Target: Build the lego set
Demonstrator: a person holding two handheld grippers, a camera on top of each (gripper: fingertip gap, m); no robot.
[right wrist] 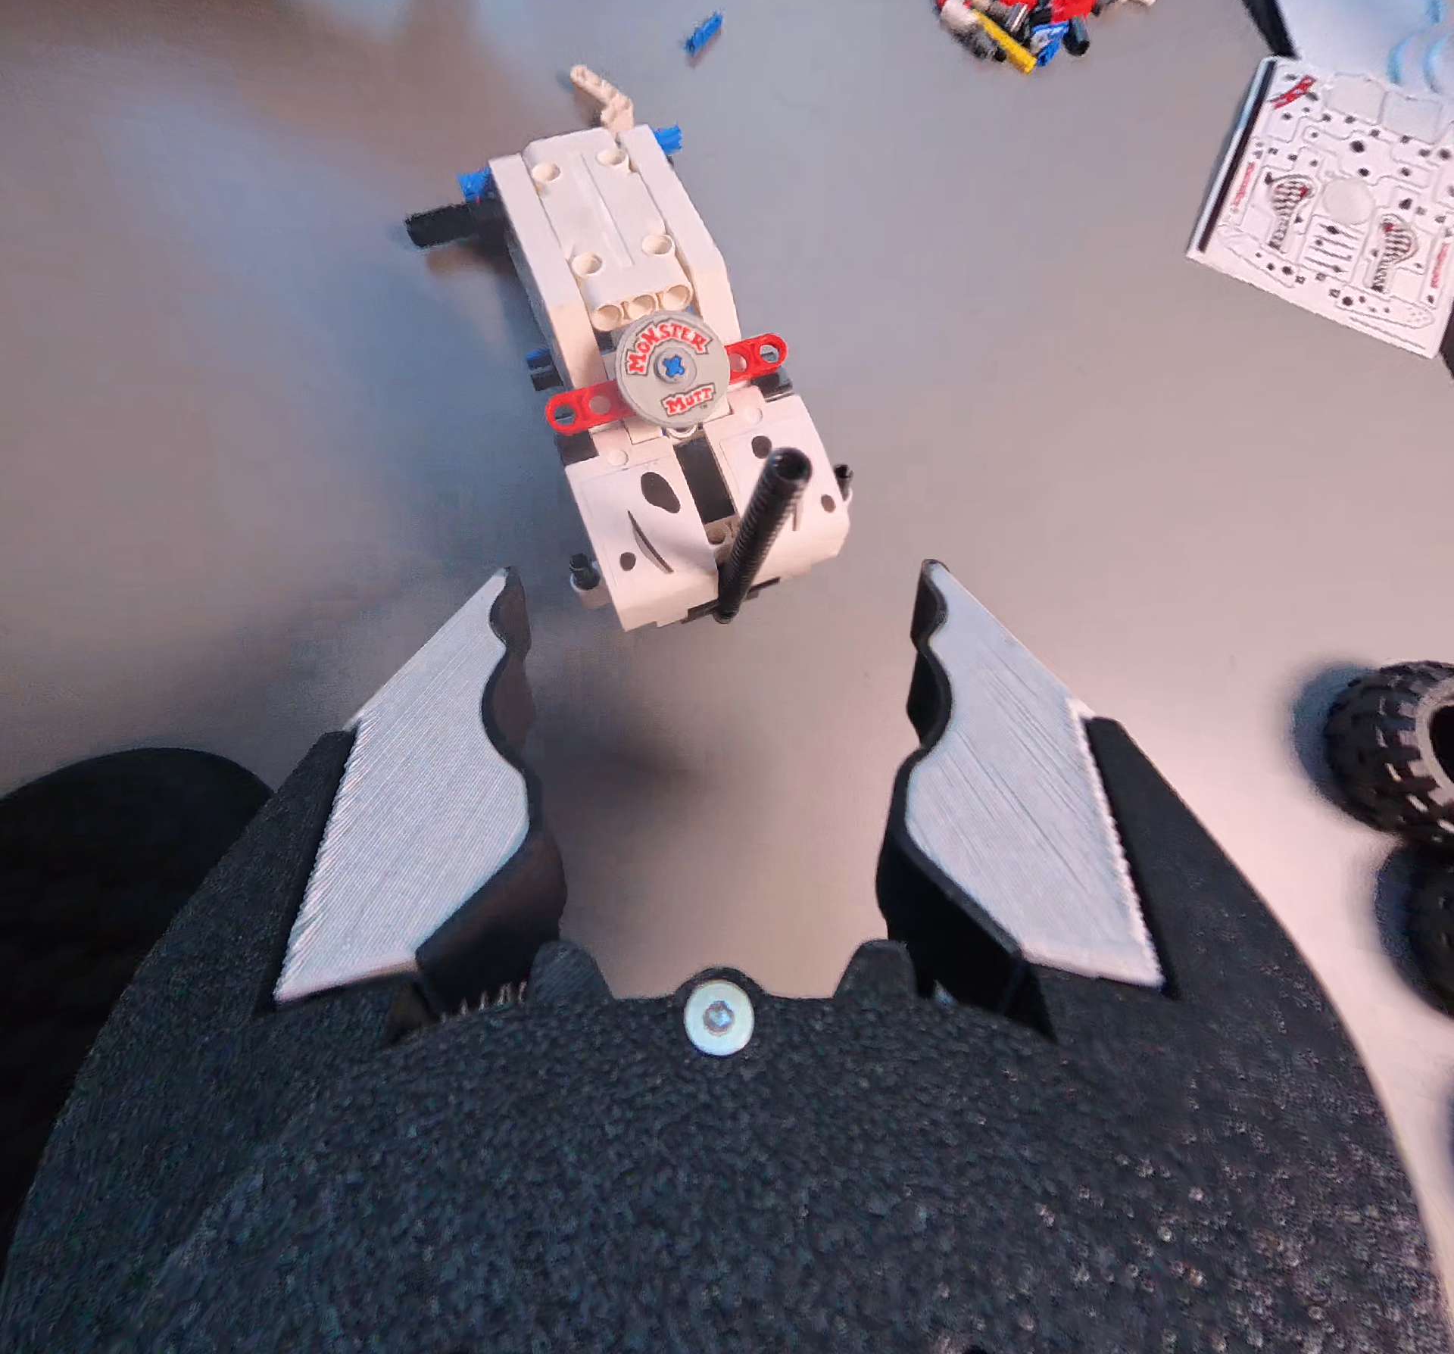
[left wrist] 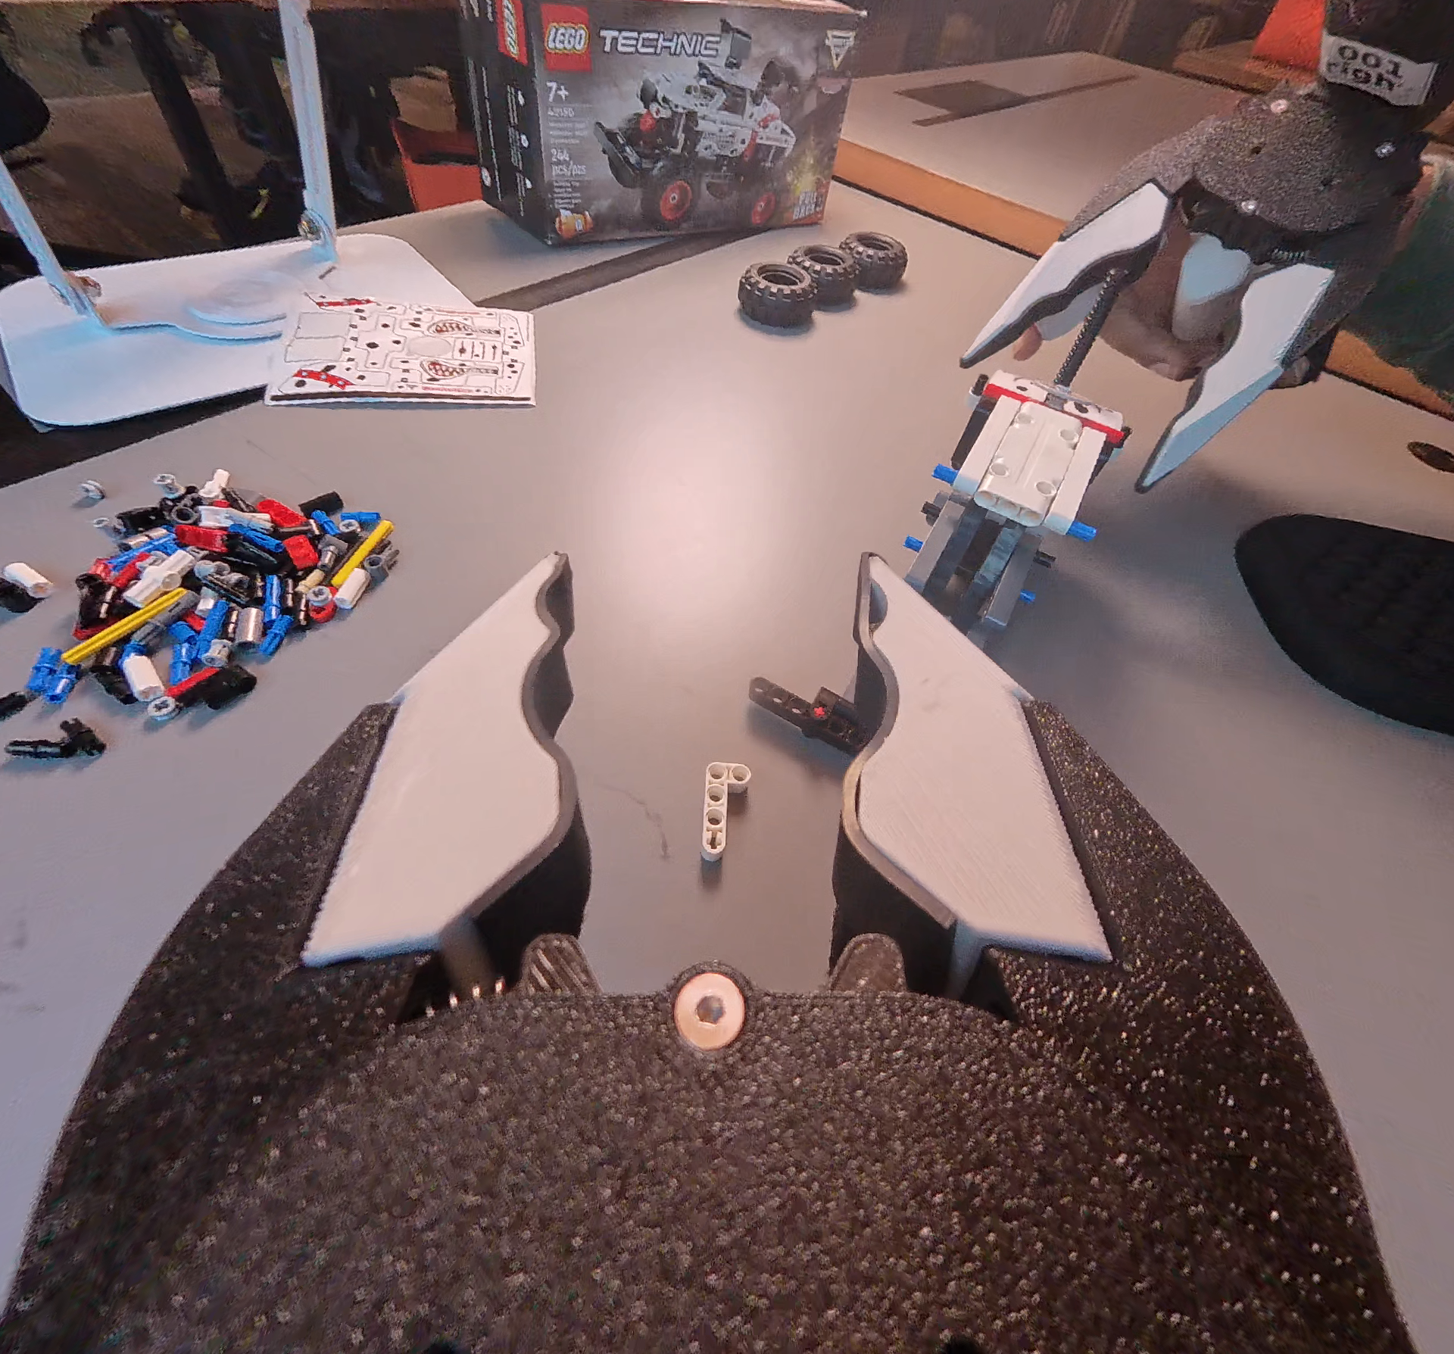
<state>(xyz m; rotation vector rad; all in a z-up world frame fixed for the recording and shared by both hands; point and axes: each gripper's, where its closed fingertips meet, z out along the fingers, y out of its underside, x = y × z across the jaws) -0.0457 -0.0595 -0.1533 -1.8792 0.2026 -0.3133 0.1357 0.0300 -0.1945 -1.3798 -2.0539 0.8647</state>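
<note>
A: Left gripper (left wrist: 712,569)?
B: Low over the grey table (left wrist: 669,466), pointing forward, jaws spread wide, nothing held. A small white beam (left wrist: 720,809) lies on the table between its fingers; a black piece (left wrist: 802,706) sits beside the right finger.
A: Right gripper (right wrist: 712,577)?
B: Tilted down above the half-built white truck (right wrist: 645,372), jaws wide apart, empty. The truck rests on the table just ahead of the fingertips, black rod (right wrist: 759,529) sticking up. Loose parts pile (left wrist: 197,592) lies well to the left.

loose parts (left wrist: 197,592) lie left of truck build (left wrist: 1015,482).
</note>
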